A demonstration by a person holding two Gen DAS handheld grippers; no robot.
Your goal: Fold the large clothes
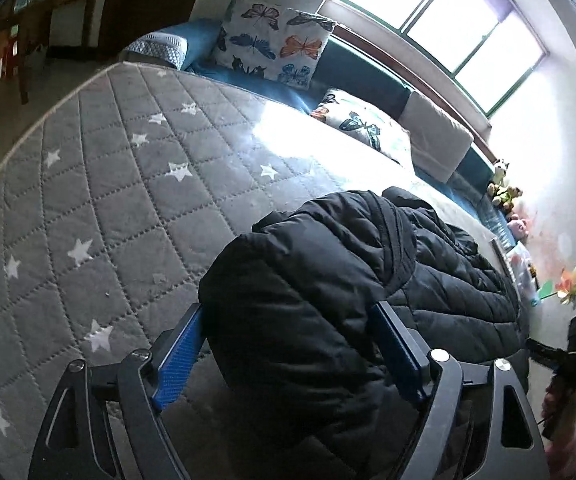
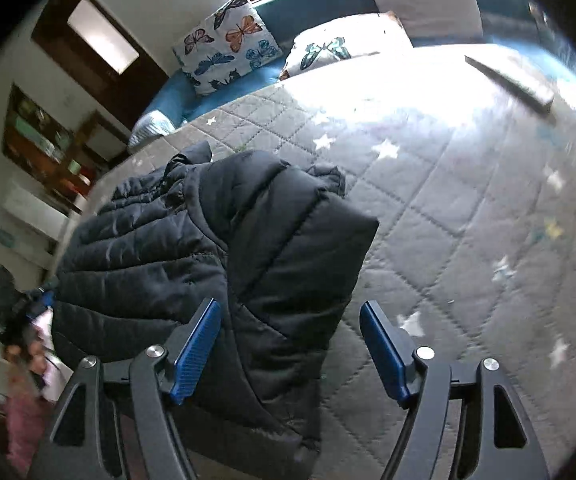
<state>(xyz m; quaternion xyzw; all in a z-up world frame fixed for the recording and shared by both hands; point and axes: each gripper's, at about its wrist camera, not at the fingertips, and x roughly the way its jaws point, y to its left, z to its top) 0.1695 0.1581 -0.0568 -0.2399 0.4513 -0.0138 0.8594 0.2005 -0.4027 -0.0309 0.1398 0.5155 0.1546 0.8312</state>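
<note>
A black quilted puffer jacket (image 1: 328, 280) lies bundled in folds on a grey star-patterned mattress (image 1: 107, 184). In the left wrist view, my left gripper (image 1: 290, 308) stands open. Its blue pads (image 1: 179, 360) straddle the jacket's near folded end without pressing on it. In the right wrist view, the same jacket (image 2: 215, 248) lies with a sleeve or flap folded across its top. My right gripper (image 2: 290, 304) is open over the jacket's near right corner. Its left pad (image 2: 197, 352) is over the fabric and its right pad (image 2: 384, 352) stands clear over the mattress (image 2: 468, 220).
Butterfly-print pillows (image 1: 275, 40) and a grey cushion (image 1: 436, 136) line the far side under a bright window (image 1: 440, 16). Small toys (image 1: 504, 192) sit at the far right. The mattress edge and floor lie to the left. A person's pink sleeve (image 2: 23, 412) shows at the lower left.
</note>
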